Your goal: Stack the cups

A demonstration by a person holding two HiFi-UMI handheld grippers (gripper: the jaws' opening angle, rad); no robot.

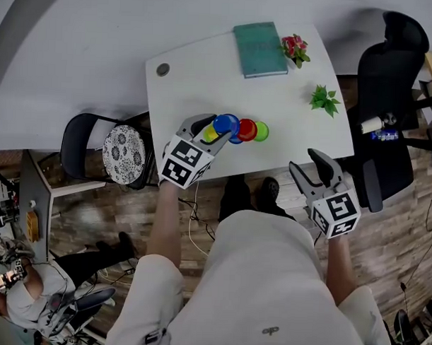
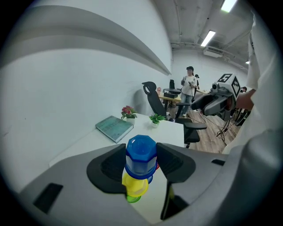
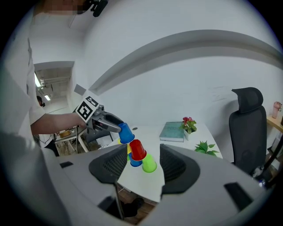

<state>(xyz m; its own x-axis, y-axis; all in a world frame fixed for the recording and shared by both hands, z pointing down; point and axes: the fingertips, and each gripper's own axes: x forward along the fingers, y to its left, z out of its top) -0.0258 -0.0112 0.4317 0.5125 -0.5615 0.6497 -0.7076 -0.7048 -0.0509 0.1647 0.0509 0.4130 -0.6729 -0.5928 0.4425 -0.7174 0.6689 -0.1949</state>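
With my left gripper clamped on the blue cup, I'd lower it level onto the yellow cup beside the red cup, while my right gripper hangs open and empty.

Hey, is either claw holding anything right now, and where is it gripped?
The left claw holds a blue cup, pinched across its side walls. The right claw holds nothing.

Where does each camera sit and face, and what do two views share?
Head view: on the person's head, looking steeply down at the white table; forearms, left gripper and right gripper show.
Left gripper view: on the left gripper, facing the book; its jaws clamp a blue cup.
Right gripper view: on the right gripper, facing the red cup; open, empty jaws.
Shared: every view shows the blue cup.
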